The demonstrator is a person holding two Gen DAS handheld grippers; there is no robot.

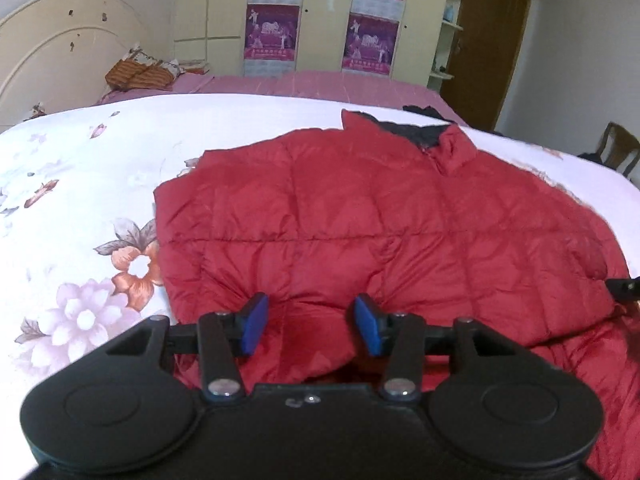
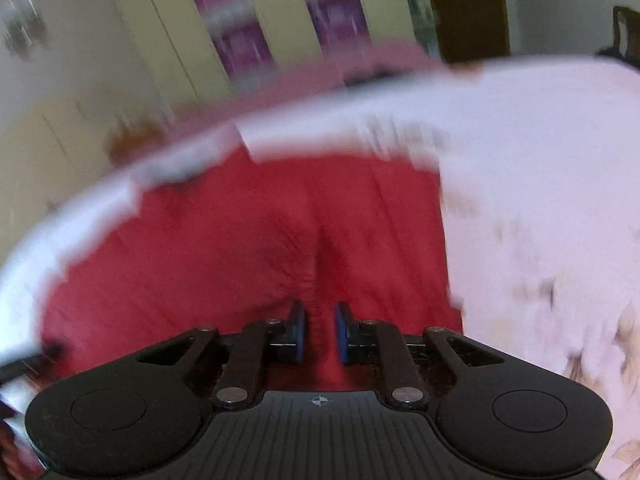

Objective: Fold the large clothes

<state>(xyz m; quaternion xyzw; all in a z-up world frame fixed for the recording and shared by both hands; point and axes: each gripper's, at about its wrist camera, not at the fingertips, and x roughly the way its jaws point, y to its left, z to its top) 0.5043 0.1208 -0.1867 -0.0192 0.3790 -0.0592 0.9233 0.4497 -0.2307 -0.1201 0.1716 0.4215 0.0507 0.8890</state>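
Note:
A red quilted puffer jacket [image 1: 360,216] lies spread on a white floral bedspread [image 1: 80,208], collar with dark lining at the far side. My left gripper [image 1: 312,320] is open, its blue pads pressed down on the jacket's near edge with fabric between them. In the blurred right wrist view the same jacket [image 2: 240,240] fills the middle. My right gripper [image 2: 320,328] is nearly closed, pinching a raised fold of red fabric between its pads. The tip of the right gripper [image 1: 624,286] shows at the left wrist view's right edge.
A pink sheet [image 1: 304,82] covers the bed's far part, with a cream headboard [image 1: 60,52] and an orange bag [image 1: 138,76] at the far left. Wardrobes with purple posters [image 1: 272,32] stand behind; a brown door [image 1: 488,40] and wooden chair [image 1: 618,148] are at right.

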